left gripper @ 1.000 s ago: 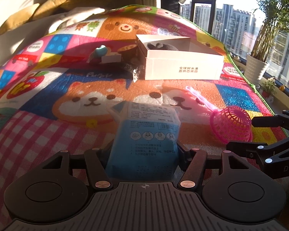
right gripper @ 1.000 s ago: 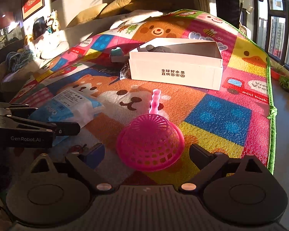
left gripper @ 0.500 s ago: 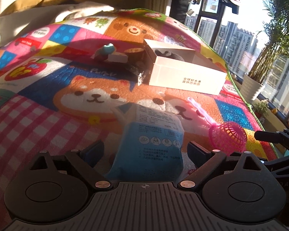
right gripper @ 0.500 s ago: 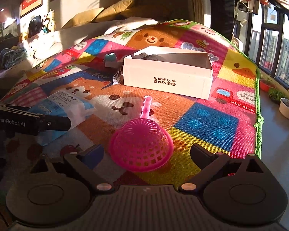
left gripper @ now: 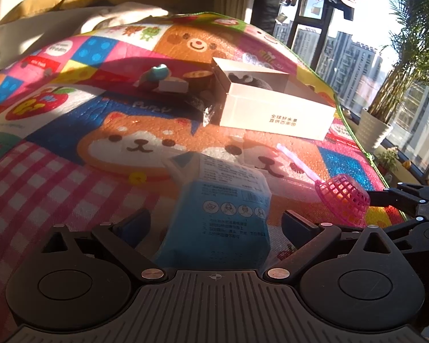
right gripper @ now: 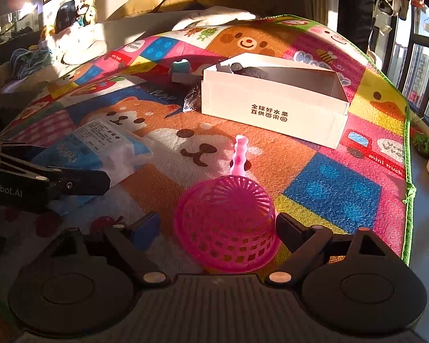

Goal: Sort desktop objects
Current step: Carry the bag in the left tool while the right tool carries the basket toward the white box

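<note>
Pink mesh strainer [right gripper: 228, 225] lies dome-up on the cartoon play mat [right gripper: 331, 188], its wavy handle pointing away toward the white cardboard box [right gripper: 274, 108]. The right gripper [right gripper: 218, 227] sits around the strainer's dome and its jaws are closing: the right finger is at the rim, while the blue-padded left finger stands a little apart from it, so nothing is clamped yet.

To the left, a blue-and-white packet of face masks [left gripper: 223, 214] rests flat on the mat. The left gripper [left gripper: 216, 224] straddles it with jaws opening wide; both fingers stand clear of the packet's sides and grip nothing. In the right wrist view the same packet [right gripper: 100, 148] shows beside the left gripper's black finger.

The box is open-topped, with a dark object [left gripper: 247, 81] in its far-left corner. Just left of the box sit a crinkled clear wrapper [right gripper: 193, 100], a small teal toy [right gripper: 180, 65] and a small white box [left gripper: 173, 85].
</note>
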Tool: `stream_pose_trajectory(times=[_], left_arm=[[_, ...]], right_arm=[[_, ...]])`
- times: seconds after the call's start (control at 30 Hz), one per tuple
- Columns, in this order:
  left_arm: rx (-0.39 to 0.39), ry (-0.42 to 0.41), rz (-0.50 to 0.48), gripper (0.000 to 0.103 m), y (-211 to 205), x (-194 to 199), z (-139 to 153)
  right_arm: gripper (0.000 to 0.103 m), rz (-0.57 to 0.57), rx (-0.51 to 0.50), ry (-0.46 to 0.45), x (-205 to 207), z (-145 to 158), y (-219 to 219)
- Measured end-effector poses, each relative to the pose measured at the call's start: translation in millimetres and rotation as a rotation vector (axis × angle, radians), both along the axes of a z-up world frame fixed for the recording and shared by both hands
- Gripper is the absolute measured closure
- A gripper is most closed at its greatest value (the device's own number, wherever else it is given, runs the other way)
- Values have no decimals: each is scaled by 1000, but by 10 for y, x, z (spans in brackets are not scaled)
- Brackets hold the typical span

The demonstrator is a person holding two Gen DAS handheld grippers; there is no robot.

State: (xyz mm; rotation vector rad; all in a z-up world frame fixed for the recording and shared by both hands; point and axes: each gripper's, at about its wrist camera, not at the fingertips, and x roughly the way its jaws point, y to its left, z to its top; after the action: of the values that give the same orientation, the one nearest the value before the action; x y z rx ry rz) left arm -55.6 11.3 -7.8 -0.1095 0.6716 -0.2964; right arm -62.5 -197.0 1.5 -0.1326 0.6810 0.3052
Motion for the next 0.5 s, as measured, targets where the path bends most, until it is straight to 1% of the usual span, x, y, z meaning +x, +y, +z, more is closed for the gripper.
stream_pose_trajectory(times=[0.03,0.07,0.17,0.23,0.37,0.43,0.5], left_arm=[[-4,2,1,2,2,2,4],[0,0,3,1,-3,0,14],[42,-39,-17,1,-78,-29,76],[97,-65,-44,1,-180,-36,116],[224,-87,-45,1,-379,6,120],[262,-90,-63,2,-448,22,100],[289,-82,-68,7,-480,50,56]], right_arm=[[26,-2,-7,-12,-20,4,-4],[28,-3,-16,-21,-41,11,-6],[29,-12,-1,-34,-114,39,-48],[29,-12,1,-41,-159,58,-63],[29,-26,4,-59,-236,120,-97],[29,-31,1,-70,-275,162,-114],[29,-35,-5,-85,-320,213,-140]])
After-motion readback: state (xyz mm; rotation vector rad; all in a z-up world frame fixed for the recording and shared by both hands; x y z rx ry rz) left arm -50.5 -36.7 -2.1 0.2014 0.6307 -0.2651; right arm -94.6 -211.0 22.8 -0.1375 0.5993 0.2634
